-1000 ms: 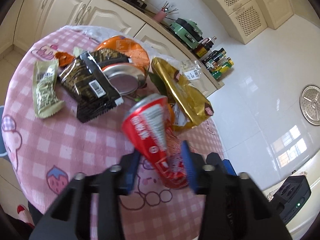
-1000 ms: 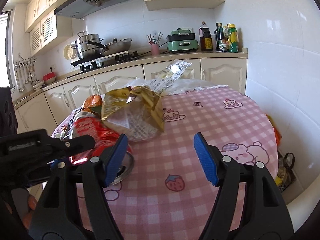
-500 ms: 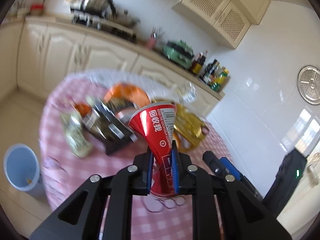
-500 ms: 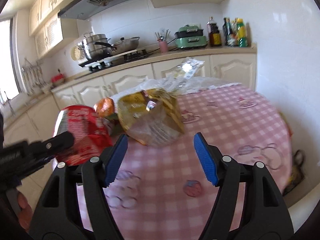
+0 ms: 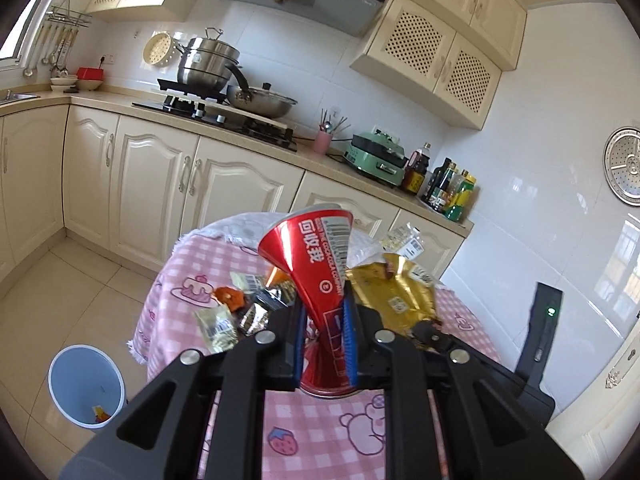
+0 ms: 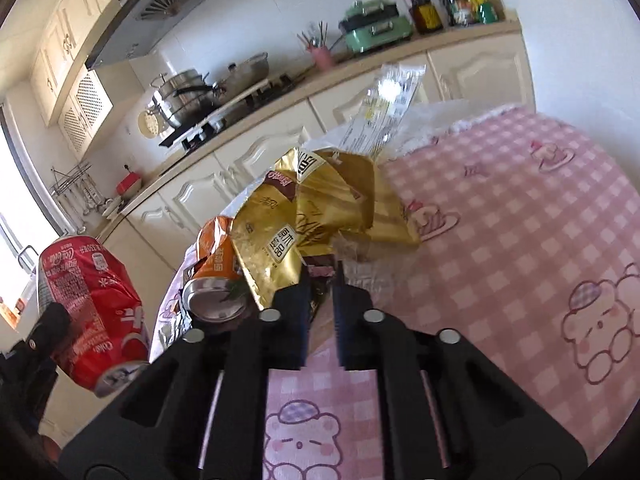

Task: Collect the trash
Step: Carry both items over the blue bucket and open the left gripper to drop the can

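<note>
Left claw (image 5: 325, 334) clenched on can (image 5: 316, 264) – carry it level to bin (image 5: 86, 384); right claw (image 6: 322, 280) just closed, pinching gold bag (image 6: 276, 240) edge – lift slow

Ahead of the left gripper's fingers (image 5: 307, 322), wrappers and the gold bag (image 5: 394, 294) crowd the table; bare floor lies open down-left around the blue bin (image 5: 82, 384). Right of the right gripper's fingers (image 6: 346, 300) the pink tablecloth (image 6: 520, 248) is bare; orange can (image 6: 214, 280) blocks left.
</note>
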`<state>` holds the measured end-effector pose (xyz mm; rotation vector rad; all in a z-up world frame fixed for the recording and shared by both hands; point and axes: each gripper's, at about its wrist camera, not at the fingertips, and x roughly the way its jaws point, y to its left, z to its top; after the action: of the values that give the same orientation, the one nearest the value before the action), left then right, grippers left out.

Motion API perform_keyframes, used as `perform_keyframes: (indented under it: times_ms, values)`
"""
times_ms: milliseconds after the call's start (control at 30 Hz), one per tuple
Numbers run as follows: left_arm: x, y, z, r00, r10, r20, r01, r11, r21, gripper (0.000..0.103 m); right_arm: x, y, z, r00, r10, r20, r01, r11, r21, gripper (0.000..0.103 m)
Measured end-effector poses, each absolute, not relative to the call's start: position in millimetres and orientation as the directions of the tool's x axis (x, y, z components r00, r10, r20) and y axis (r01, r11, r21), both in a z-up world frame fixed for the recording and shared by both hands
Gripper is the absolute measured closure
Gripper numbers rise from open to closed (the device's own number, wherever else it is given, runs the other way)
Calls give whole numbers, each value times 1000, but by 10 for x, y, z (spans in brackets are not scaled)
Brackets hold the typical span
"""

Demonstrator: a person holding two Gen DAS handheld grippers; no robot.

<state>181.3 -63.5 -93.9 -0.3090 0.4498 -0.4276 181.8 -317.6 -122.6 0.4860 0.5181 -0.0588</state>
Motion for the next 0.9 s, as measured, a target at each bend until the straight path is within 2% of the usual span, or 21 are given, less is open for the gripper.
perform_keyframes:
  times_ms: [200, 333, 400, 500, 667, 900]
  values:
    - [1793, -460, -895, 824, -466, -323, 331, 858, -393, 88, 1542, -2968, -888, 938, -46, -345, 169, 926, 337, 97]
    - [1785, -203, -865, 839, -451, -305, 312, 858, -408, 88, 1450, -2577, -634, 963, -16, -270, 90, 961, 262, 97]
    - [1787, -23, -864, 848, -439, -298, 295, 857, -422, 88, 1501, -2358, -584, 964, 27, -265, 39, 970, 240, 97]
    - [1777, 225, -888, 862, -412, -295, 265, 863, -431, 88, 1614, -1900, -602, 955, 110, -277, -56, 979, 195, 97]
    - [1798, 825, -1037, 894, -310, -324, 151, 889, -433, 88, 1895, -1044, -853, 905, 246, -347, -207, 967, 148, 97]
    - [2062, 1810, -1670, 872, -152, -466, -80, 894, -441, 88, 2416, 70, -1522, 789, 361, -497, -354, 928, 112, 97]
